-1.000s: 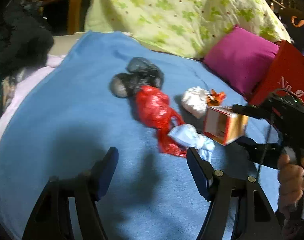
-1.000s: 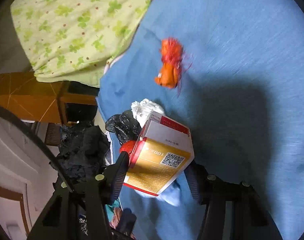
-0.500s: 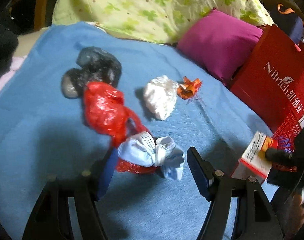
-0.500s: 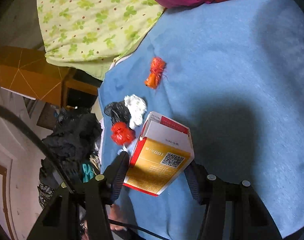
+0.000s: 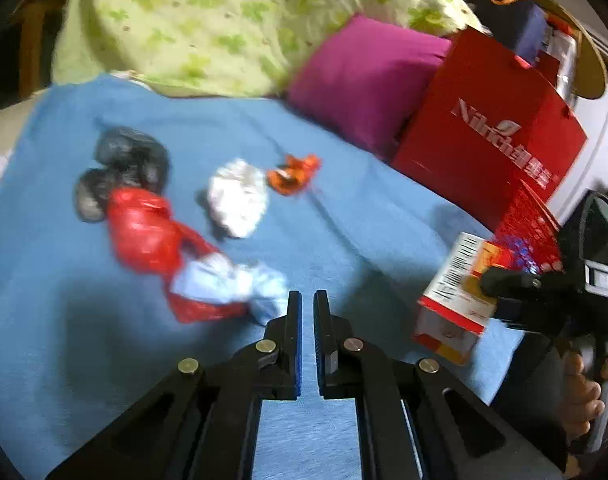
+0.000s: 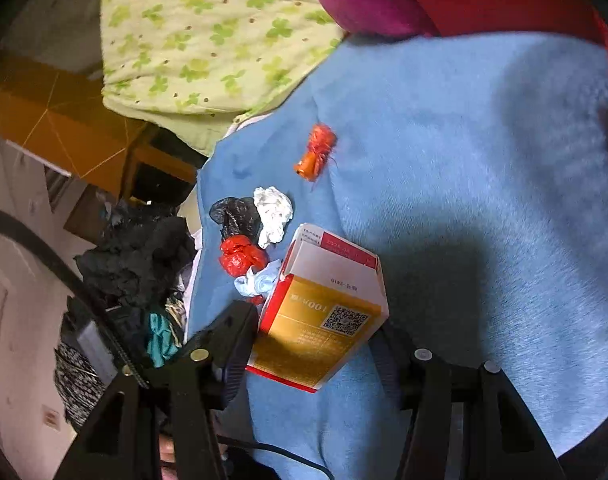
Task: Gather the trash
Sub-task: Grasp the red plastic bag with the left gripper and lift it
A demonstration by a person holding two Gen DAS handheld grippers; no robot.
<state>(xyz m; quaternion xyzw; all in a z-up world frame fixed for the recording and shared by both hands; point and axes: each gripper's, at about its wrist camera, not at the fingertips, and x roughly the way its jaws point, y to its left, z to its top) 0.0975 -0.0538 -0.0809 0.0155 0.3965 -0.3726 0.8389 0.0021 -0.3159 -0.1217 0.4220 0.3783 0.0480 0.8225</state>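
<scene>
Right wrist view: right claw (image 6: 312,340) clamps the carton (image 6: 324,312); left claw (image 5: 308,304) closed (empty) over the blanket (image 5: 384,220).

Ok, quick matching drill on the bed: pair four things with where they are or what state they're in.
Things:
1. small carton
2. left gripper
3. orange wrapper
4. red bag

States:
a. shut, holding nothing
b. stands against the magenta pillow
c. clamped in the right gripper
d. lies beside the white wad

Pairs: 1-c, 2-a, 3-d, 4-b
</scene>
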